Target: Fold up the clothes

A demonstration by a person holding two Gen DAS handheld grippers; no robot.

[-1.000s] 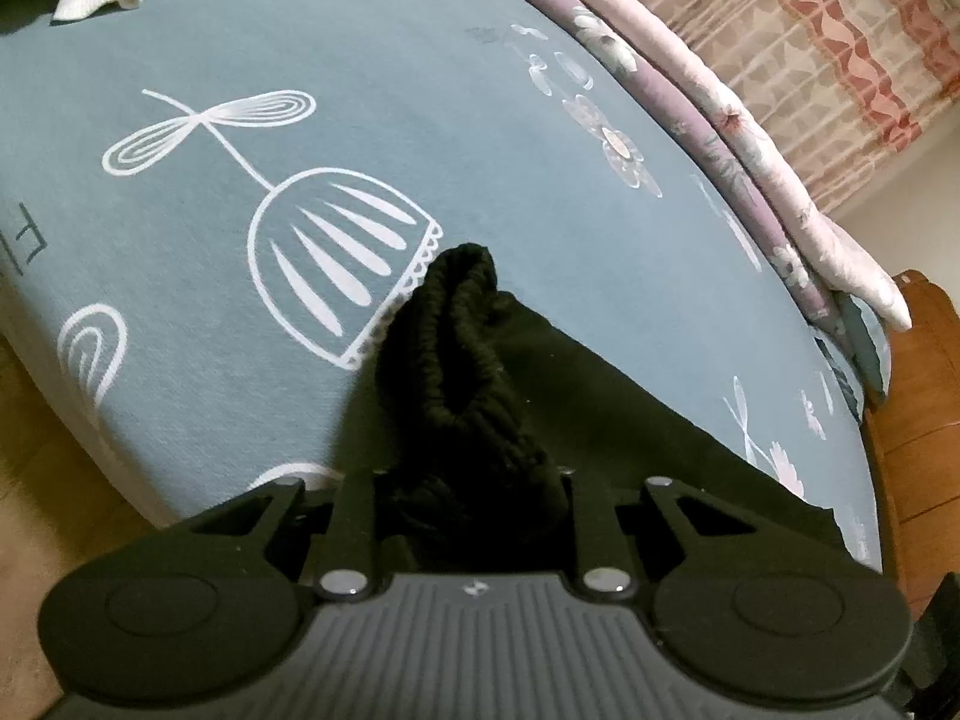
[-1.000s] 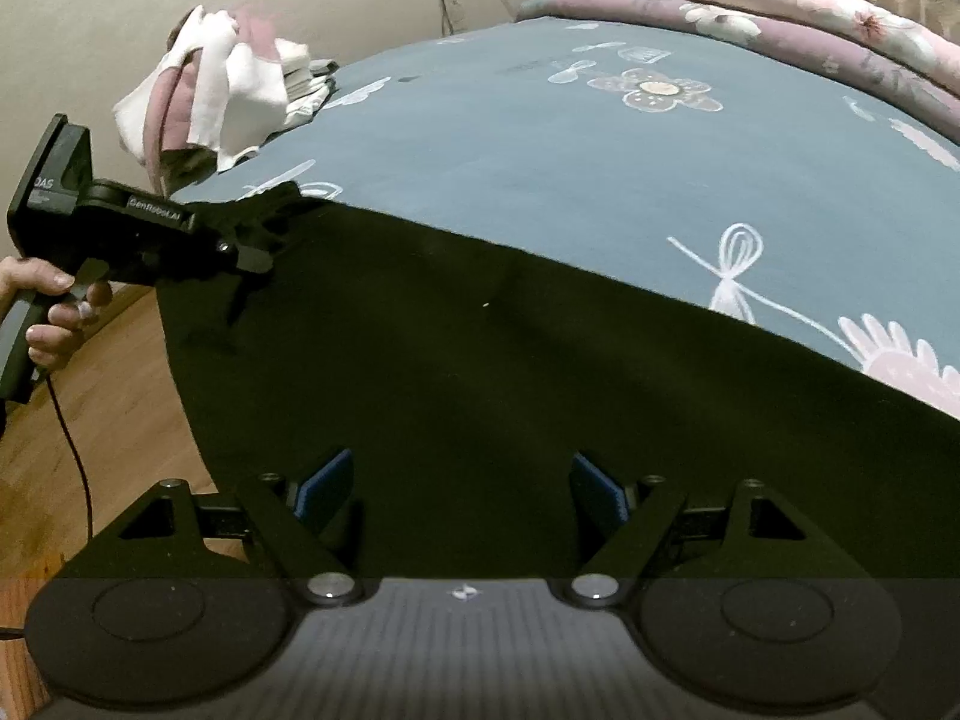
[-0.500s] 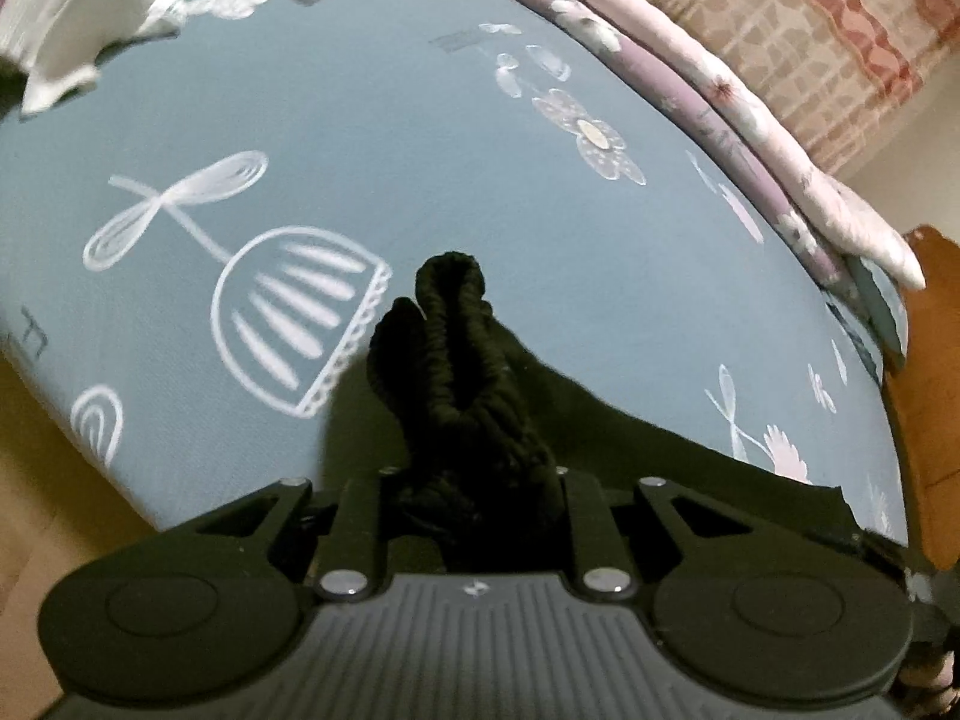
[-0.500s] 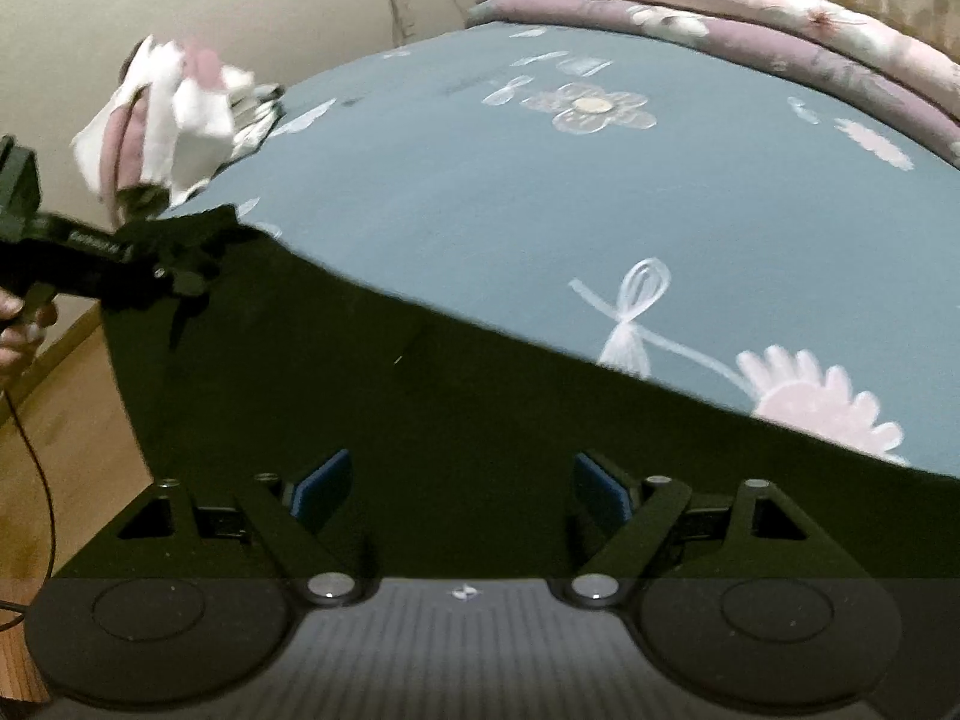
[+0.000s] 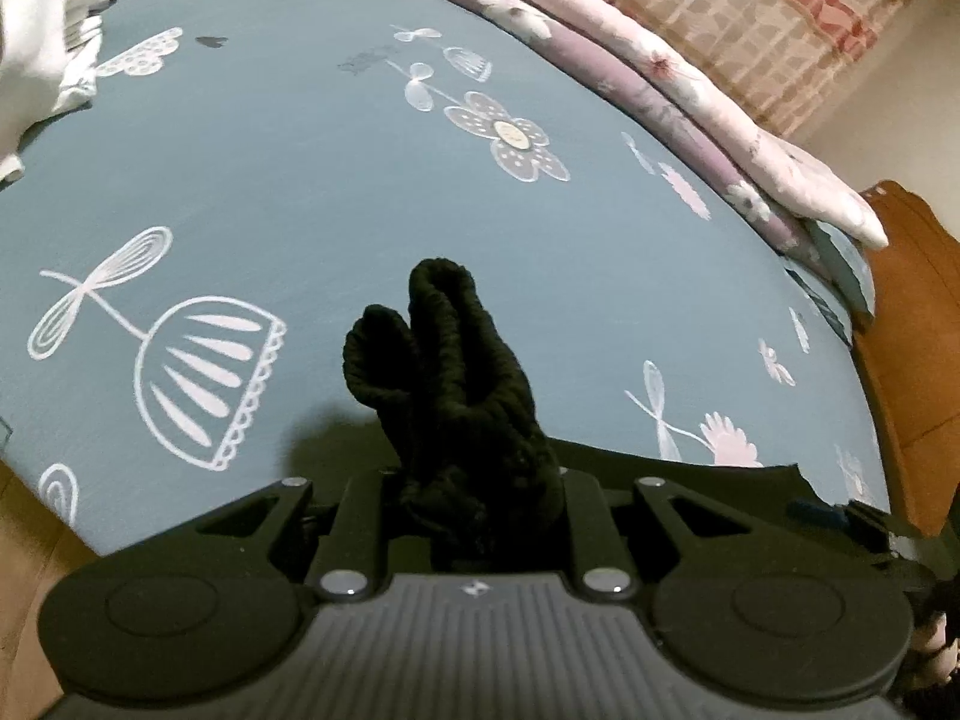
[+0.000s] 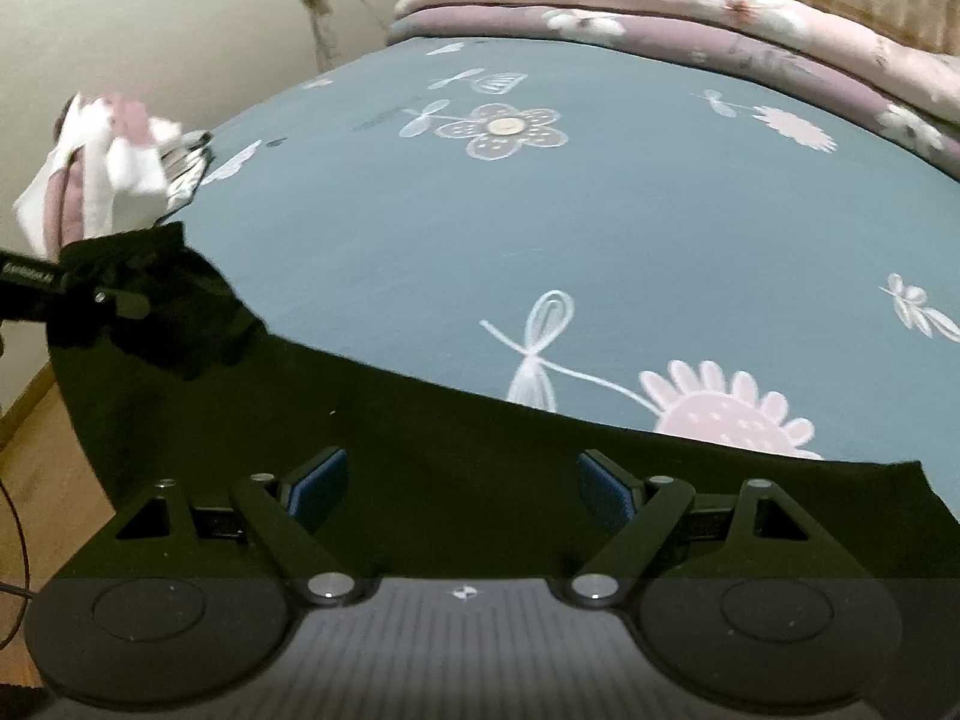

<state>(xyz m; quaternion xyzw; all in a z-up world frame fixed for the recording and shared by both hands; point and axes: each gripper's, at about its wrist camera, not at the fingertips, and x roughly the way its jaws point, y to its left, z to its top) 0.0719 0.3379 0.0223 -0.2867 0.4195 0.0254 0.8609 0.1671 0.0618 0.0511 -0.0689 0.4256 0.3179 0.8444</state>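
Observation:
A black garment [image 5: 456, 372] hangs over the near edge of a blue-grey flower-print bed sheet [image 5: 360, 180]. My left gripper [image 5: 471, 480] is shut on a bunched, ribbed part of it, which sticks up between the fingers. In the right wrist view the left gripper [image 6: 120, 300] holds the cloth's left corner up, and the garment [image 6: 420, 450] stretches as a dark sheet across the lower frame. My right gripper [image 6: 462, 480] stands wide open, its blue pads [image 6: 315, 483] bare, with the cloth spread behind them. The right gripper [image 5: 840, 516] shows by the garment's right corner.
A heap of white and pink clothes [image 6: 102, 180] lies at the bed's far left corner. A folded pink and purple quilt [image 6: 720, 18] runs along the far side. A wooden bed frame [image 5: 912, 330] stands at the right, wooden floor [image 6: 36, 450] at the left, where a cable [image 6: 18, 540] hangs.
Both grippers have risen, lifting the black garment's edge, so more of the bed sheet shows beyond it. The left gripper keeps its grip; the right jaws stay wide.

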